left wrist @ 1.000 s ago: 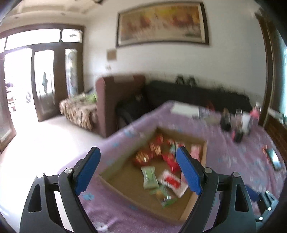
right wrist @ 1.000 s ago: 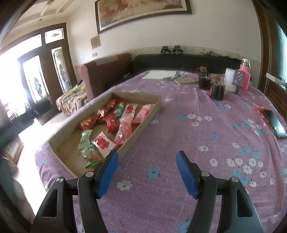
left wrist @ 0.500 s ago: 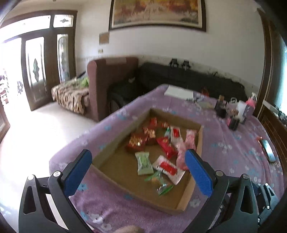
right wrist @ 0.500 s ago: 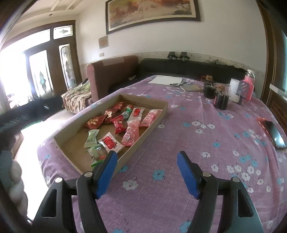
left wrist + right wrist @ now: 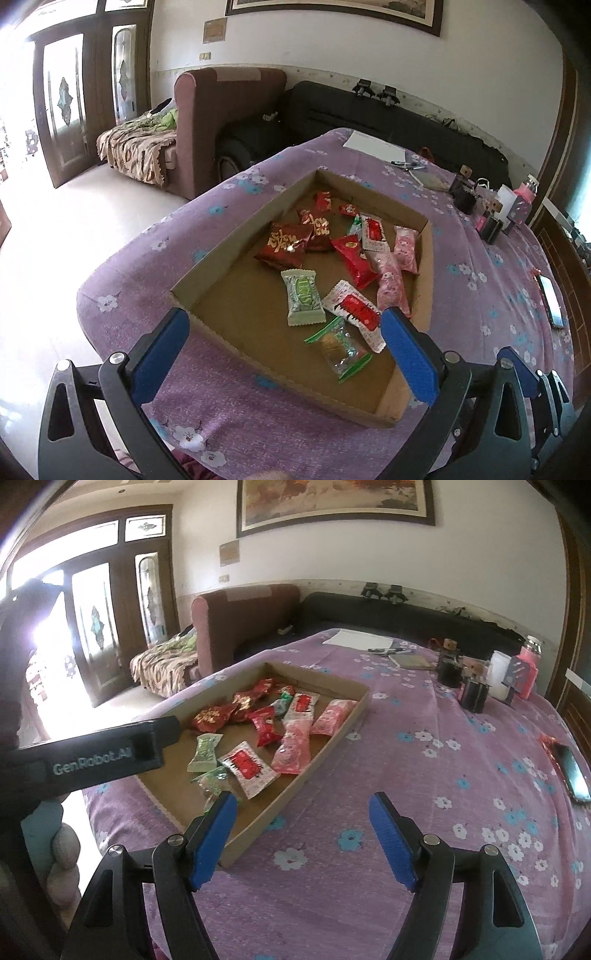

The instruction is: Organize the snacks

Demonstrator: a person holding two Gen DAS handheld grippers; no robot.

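- The left gripper [image 5: 286, 349] hangs over the near end of a shallow cardboard box [image 5: 236, 243]; its jaws have just been opening and stand wide apart, clamping nothing.
- The right gripper [image 5: 303, 830] is spread above the flowered purple cloth [image 5: 424, 775] just beside the box [image 5: 332, 734]; its jaws have just been opening a little, with nothing between them.
- The snacks lie loose in the box: a pale green packet [image 5: 303, 297], red packets with gold lettering too small to read [image 5: 286, 245], pink packets [image 5: 391, 284], and a white packet with a red label [image 5: 352, 312].
- The side of the left gripper's body reads "GenRobot.AI" [image 5: 92, 763].
- A phone [image 5: 574, 771] lies on the cloth, well apart from the box.
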